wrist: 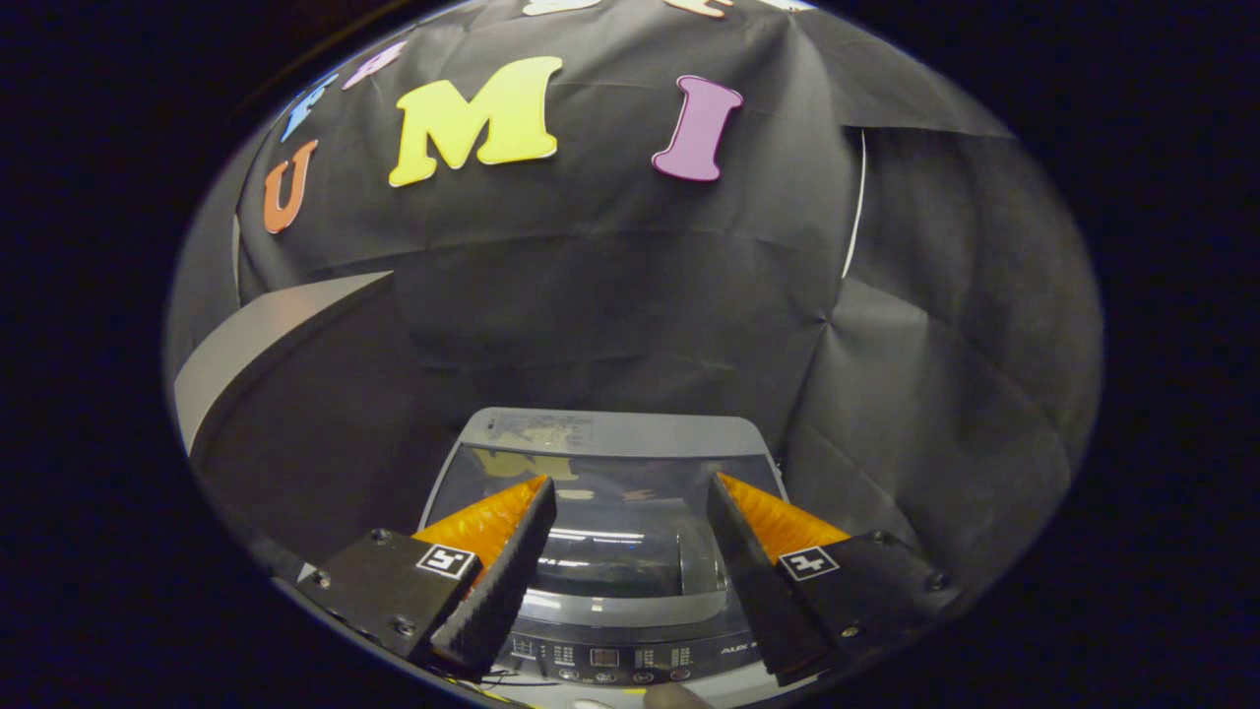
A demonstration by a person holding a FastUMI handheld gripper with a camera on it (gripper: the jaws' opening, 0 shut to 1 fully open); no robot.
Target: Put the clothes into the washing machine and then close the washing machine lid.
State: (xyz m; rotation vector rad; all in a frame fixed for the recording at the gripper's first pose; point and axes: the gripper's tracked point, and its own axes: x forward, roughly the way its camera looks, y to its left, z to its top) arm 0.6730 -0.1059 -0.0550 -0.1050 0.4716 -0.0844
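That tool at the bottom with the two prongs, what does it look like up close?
The tool has two wedge-shaped fingers. Each has a ribbed black inner pad and a glossy, quilted orange outer face. Each sits on a flat black block fixed with small screws and bearing a white square sticker with a black pattern. The fingers stand apart, with nothing between them, over the grey washing machine and its see-through lid.

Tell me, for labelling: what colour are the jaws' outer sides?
Orange, with black ribbed pads, seen in the gripper view.
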